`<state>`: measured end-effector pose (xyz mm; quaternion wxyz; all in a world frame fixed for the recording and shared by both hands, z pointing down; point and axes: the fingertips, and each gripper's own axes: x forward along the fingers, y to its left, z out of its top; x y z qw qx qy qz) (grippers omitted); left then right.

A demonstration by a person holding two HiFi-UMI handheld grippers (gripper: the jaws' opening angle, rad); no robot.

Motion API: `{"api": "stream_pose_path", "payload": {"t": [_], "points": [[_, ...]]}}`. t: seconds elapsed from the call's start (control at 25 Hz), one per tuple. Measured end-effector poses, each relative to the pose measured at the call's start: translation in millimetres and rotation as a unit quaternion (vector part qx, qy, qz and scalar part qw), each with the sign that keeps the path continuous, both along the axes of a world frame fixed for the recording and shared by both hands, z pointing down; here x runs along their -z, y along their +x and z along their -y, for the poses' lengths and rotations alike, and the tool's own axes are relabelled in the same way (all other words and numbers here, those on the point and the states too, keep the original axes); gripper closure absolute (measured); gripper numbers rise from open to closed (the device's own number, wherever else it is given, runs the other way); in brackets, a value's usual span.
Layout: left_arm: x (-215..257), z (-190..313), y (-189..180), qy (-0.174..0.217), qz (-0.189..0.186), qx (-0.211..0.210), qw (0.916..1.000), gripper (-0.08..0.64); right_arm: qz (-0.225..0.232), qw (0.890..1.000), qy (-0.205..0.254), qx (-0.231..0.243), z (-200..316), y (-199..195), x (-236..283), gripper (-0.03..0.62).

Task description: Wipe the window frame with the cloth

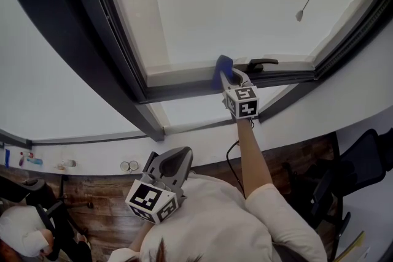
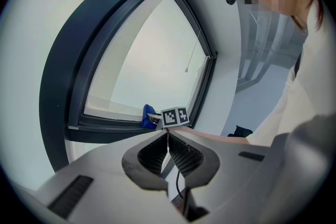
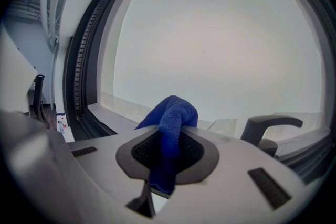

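1. My left tool (image 2: 168, 138) sits low and left of centre in the head view, jaws together on nothing, well apart from the window.
2. The lower rail of the frame (image 1: 178, 92) runs left to right across mid-picture.
3. My right tool (image 1: 232, 78) is clamped on the cloth (image 1: 222, 66), which sits at that rail just left of the handle (image 1: 263, 62). I judge the stroke should go leftward along the rail.
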<state>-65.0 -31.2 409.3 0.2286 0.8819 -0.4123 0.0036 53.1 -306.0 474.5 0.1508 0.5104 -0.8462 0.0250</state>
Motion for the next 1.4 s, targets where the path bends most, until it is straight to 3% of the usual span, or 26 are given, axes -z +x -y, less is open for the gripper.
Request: {"api": "stream_pose_path", "payload": {"t": [0.52, 0.76, 0.84, 0.96, 1.12, 1.4], "points": [[1, -7, -6, 0.001, 0.003, 0.007, 1.0, 0.549, -0.024, 1.0, 0.002, -0.012, 1, 14, -4, 0.538], [2, -14, -25, 0.0, 0.004, 0.022, 0.9998, 0.549, -0.117, 0.992, 0.014, -0.041, -3, 3, 3, 0.538], [2, -17, -31, 0.0, 0.004, 0.023, 0.9997, 0.549, -0.128, 0.99, 0.046, -0.026, -15, -23, 15, 0.538], [3, -19, -41, 0.002, 0.006, 0.022, 0.9997, 0.549, -0.129, 0.988, 0.08, 0.036, -40, -84, 25, 0.538], [9, -24, -54, 0.005, 0.005, 0.013, 0.9999, 0.549, -0.161, 0.976, 0.114, 0.093, -72, -155, 23, 0.538], [11, -30, -104, -0.003, 0.002, 0.047, 0.9989, 0.549, -0.203, 0.969, 0.075, 0.123, -79, -215, -11, 0.538]]}}
